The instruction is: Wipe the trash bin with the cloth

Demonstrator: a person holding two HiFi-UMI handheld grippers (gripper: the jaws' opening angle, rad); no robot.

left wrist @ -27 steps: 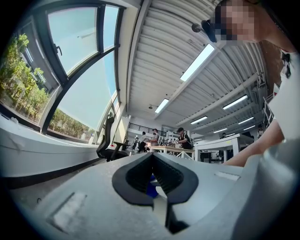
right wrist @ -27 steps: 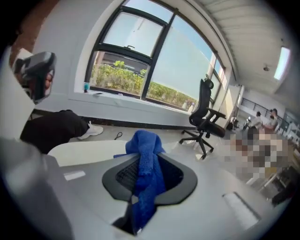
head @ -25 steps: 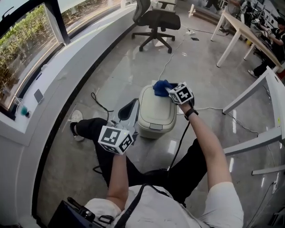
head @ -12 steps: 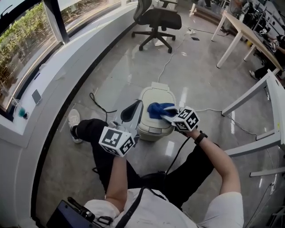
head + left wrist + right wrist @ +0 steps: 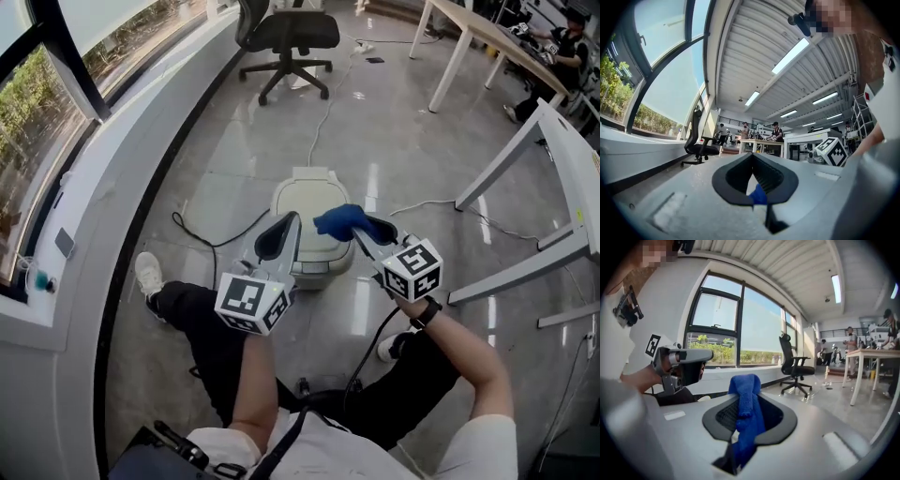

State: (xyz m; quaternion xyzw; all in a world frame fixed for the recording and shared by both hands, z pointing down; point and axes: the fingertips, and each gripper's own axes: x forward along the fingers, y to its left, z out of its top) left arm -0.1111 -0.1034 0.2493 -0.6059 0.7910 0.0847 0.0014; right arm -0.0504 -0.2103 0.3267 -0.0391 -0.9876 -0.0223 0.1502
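Gripping the blue cloth [image 5: 337,221] tight, the right gripper [image 5: 367,234] holds it over the trash bin [image 5: 302,199]. Left gripper [image 5: 279,232] hovers beside it, jaws closed together.

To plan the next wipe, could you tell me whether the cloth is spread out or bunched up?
Bunched: the cloth sits wadded in the right gripper, its jaws closed on it.

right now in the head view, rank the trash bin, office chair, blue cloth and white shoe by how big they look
1. trash bin and office chair: about alike; the chair is farther and cropped, so unranked.
2. blue cloth and white shoe: also close, cloth slightly larger.
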